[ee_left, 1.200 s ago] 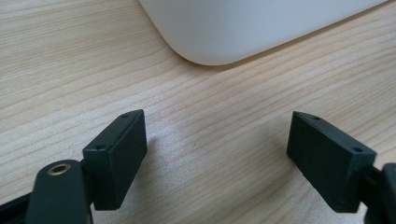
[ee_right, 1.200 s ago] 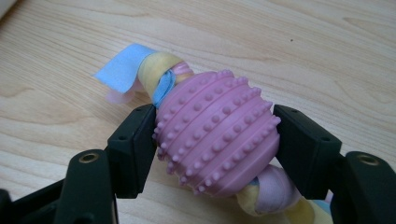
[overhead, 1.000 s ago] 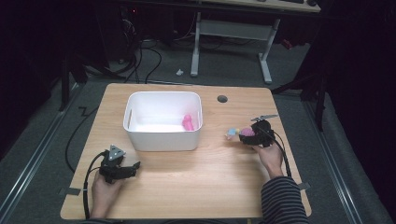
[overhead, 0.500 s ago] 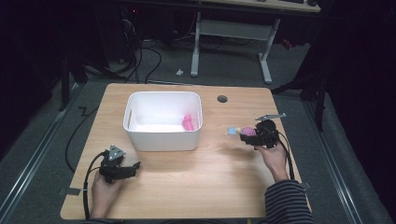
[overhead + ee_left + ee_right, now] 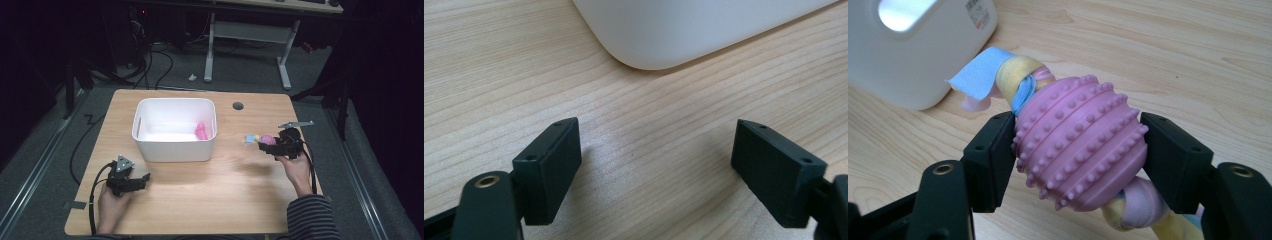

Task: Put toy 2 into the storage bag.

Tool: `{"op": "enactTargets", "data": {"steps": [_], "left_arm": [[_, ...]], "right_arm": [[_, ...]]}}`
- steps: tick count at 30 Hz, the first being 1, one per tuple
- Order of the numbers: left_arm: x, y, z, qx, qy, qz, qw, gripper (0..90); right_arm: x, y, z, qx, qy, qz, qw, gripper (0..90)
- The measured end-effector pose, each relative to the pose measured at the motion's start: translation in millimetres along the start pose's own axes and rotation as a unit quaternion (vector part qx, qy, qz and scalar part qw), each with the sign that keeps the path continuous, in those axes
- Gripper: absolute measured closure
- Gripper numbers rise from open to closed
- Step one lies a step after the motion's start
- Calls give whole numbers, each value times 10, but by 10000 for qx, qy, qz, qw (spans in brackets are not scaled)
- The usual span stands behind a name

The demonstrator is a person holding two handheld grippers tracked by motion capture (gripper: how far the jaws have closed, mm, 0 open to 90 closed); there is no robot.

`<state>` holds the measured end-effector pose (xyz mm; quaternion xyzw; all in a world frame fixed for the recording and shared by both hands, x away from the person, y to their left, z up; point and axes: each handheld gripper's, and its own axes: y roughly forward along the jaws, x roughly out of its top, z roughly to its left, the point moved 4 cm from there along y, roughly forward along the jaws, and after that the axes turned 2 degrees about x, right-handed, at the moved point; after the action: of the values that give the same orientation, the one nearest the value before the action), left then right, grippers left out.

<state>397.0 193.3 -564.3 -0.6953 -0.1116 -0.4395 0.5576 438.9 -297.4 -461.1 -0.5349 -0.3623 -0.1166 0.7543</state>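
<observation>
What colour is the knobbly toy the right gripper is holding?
Pink studded ball on pastel yellow, blue and pink fabric strips; clearest in the right gripper view.

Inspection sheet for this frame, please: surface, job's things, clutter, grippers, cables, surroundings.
Surface: wooden table, a round grommet hole near its far edge.
Job's things: pink studded toy with cloth knots; white bin holding another pink item.
Clutter: nothing seen.
Grippers: right gripper clamps the toy, held above the table right of the bin; left gripper open, jaws empty, near the bin's corner.
Cables: one trails from each gripper; more on the floor behind.
Surroundings: dark room, a desk frame beyond.
</observation>
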Motion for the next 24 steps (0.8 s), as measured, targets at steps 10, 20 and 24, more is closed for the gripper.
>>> {"op": "enactTargets", "data": {"steps": [10,20,24], "left_arm": [[0,0,0,0,-1,0,10000,204],[0,-1,0,3,0,7,10000,204],[0,-1,0,3,-1,5,10000,204]], "right_arm": [[110,-58,144,122,-193,-46,9997,336],[220,-96,284,268,-341,-89,9990,336],[270,-122,340,383,-390,-140,9984,336]]}}
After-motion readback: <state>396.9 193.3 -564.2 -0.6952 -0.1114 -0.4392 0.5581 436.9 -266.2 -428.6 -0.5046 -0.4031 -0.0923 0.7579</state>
